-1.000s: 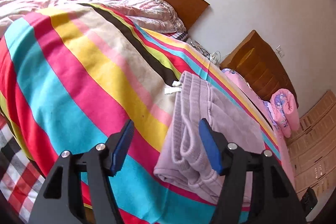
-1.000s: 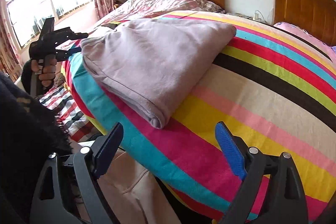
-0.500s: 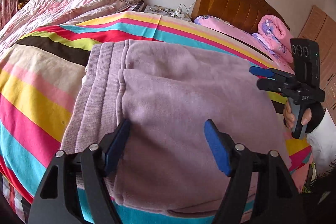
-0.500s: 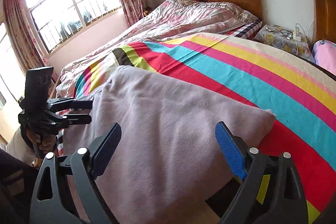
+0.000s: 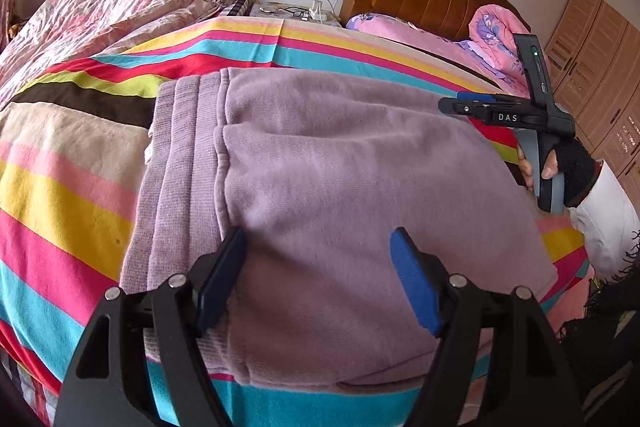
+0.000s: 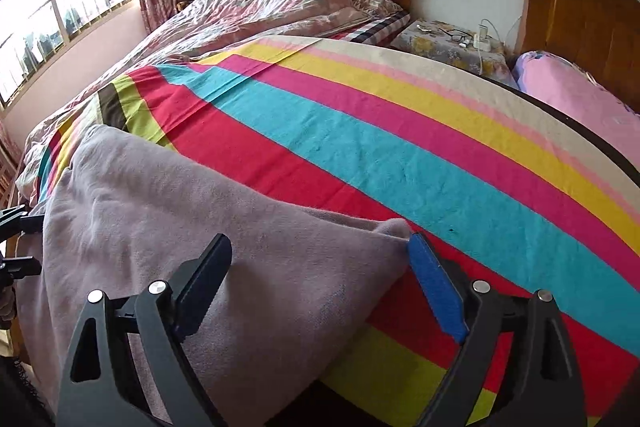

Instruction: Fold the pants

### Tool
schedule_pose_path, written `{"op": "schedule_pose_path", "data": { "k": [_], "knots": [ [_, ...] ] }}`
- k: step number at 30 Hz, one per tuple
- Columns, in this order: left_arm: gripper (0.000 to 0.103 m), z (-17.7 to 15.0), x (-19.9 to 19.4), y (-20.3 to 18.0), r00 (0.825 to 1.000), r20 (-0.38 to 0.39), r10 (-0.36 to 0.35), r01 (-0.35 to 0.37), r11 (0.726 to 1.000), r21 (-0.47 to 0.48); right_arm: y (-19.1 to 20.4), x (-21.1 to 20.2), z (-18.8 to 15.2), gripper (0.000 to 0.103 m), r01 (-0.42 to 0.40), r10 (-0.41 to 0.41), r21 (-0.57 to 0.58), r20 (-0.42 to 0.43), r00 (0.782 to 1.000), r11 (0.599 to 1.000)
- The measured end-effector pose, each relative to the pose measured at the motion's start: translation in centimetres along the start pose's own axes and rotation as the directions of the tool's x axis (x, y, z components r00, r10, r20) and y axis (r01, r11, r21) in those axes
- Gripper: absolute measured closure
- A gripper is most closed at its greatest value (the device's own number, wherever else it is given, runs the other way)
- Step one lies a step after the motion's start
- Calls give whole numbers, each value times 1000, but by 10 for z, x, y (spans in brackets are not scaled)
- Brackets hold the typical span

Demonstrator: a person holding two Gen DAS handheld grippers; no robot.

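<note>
Folded pants [image 5: 340, 187] lie at the bed's [image 6: 400, 155] near edge. Left gripper [image 5: 318, 279] has just been opening, wide above them; right gripper [image 6: 320, 283] wide over their corner, holding nothing.

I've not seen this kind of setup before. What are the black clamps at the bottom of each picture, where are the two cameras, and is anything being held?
No robot here: a person holds a two-finger clamp in each hand, with a camera on each looking along its fingers. One picture is from the left gripper, the other from the right gripper. Each also catches the other tool, gripped by a hand. Folded lilac pants lie on a striped blanket covering a bed. Both grippers stand open over the pants, holding nothing; the left one's jaws have just been opening.
</note>
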State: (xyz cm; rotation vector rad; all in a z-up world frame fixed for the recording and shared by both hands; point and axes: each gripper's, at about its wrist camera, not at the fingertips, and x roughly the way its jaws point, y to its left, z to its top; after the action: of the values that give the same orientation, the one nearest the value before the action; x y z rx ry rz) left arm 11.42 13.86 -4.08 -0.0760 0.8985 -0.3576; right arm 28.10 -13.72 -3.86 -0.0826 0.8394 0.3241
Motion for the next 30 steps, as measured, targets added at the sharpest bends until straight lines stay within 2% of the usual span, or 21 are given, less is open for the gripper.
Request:
{"op": "schedule_pose_path", "data": {
  "k": [3,5,8,13,15,18,21,23,25,28,30],
  "knots": [
    [20,-1,3,-6,1000,-1,24,-24,1000,14,24,-45,-4,15,-101,102,-18,100,990,995],
    [14,0,7,-13,999,-5,52,-51,998,28,56,-65,-19,13,-146,156,-110,87,984,983],
    [8,0,14,-26,992,-17,122,-120,990,80,90,-78,-53,13,-158,166,-207,22,986,965],
    [4,-4,20,-32,987,-4,163,-161,980,115,88,-64,-99,12,-87,70,-198,-93,993,976],
    [3,-6,20,-33,986,3,167,-166,979,121,78,-68,-107,10,-97,86,-126,-94,992,987],
    [3,-7,21,-33,986,11,167,-167,978,125,78,-86,-110,10,-21,15,-121,-53,998,992],
    [3,-9,21,-33,986,19,168,-169,977,129,87,-105,-113,10,-57,56,-117,-12,998,992],
    [2,-10,21,-33,985,26,169,-171,976,136,95,-100,-123,10,-68,61,-136,-53,997,988],
    [2,-12,21,-36,985,31,172,-175,975,139,99,-87,-138,10,-34,19,-162,-90,996,986],
    [2,-14,21,-36,983,39,179,-182,972,151,88,-86,-143,10,-71,65,-64,-89,994,995],
    [2,-14,21,-36,983,42,176,-181,972,152,92,-89,-143,10,-51,44,-83,-89,995,995]
  ]
}}
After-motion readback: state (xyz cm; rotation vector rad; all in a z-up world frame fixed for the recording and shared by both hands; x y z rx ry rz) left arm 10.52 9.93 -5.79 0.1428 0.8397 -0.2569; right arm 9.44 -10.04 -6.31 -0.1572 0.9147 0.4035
